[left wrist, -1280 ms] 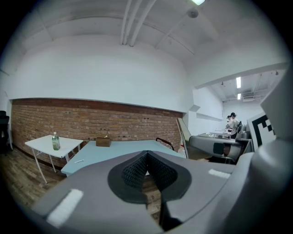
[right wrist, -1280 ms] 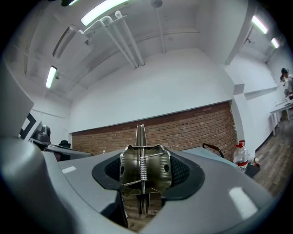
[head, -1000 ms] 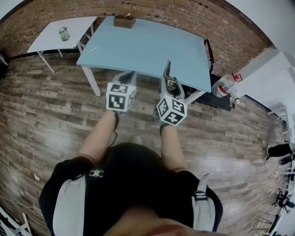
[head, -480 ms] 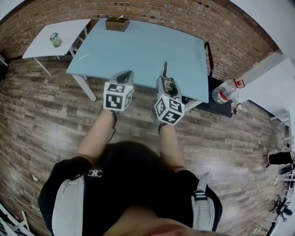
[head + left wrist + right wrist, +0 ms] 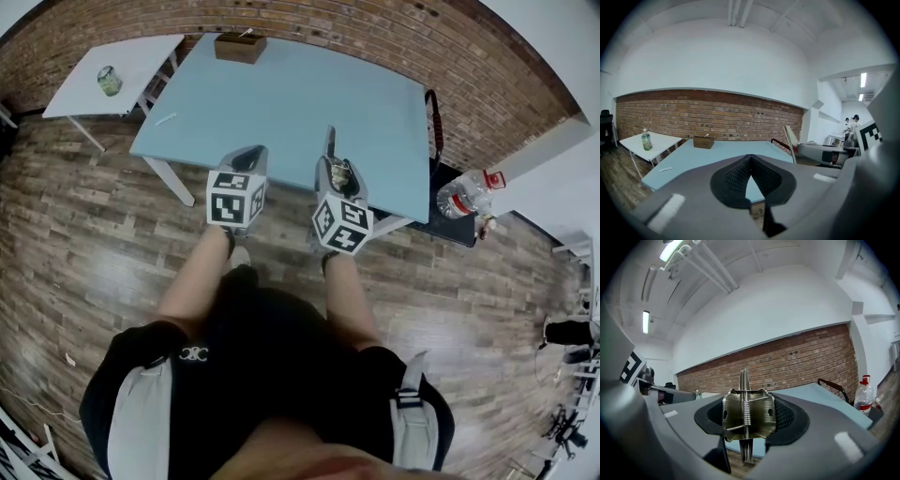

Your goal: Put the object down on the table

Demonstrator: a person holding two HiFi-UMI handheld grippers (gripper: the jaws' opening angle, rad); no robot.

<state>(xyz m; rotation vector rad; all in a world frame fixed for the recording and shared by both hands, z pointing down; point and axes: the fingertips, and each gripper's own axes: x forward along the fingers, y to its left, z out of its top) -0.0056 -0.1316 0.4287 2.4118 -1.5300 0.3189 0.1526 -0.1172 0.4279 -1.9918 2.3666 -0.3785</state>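
Observation:
My right gripper [image 5: 330, 157] is shut on a shiny metal spring clip [image 5: 748, 420], whose thin blade sticks up past the fingertips. In the head view the clip [image 5: 343, 174] shows between the jaws, level with the near edge of the light blue table [image 5: 281, 84]. Beside it, my left gripper [image 5: 253, 156] hovers at the same edge. In the left gripper view its dark pads [image 5: 736, 176] meet at the tips with nothing between them, so the left gripper [image 5: 749, 160] is shut and empty.
A brown box [image 5: 240, 47] stands at the table's far edge and a small white item [image 5: 166, 119] lies near its left side. A white side table [image 5: 131, 52] with a green bottle [image 5: 109, 80] is at left. A black chair [image 5: 433, 112] and a water bottle [image 5: 466, 195] are at right.
Both grippers have moved forward together, from over the wooden floor to the blue table's near edge. The clip has stayed in the right gripper.

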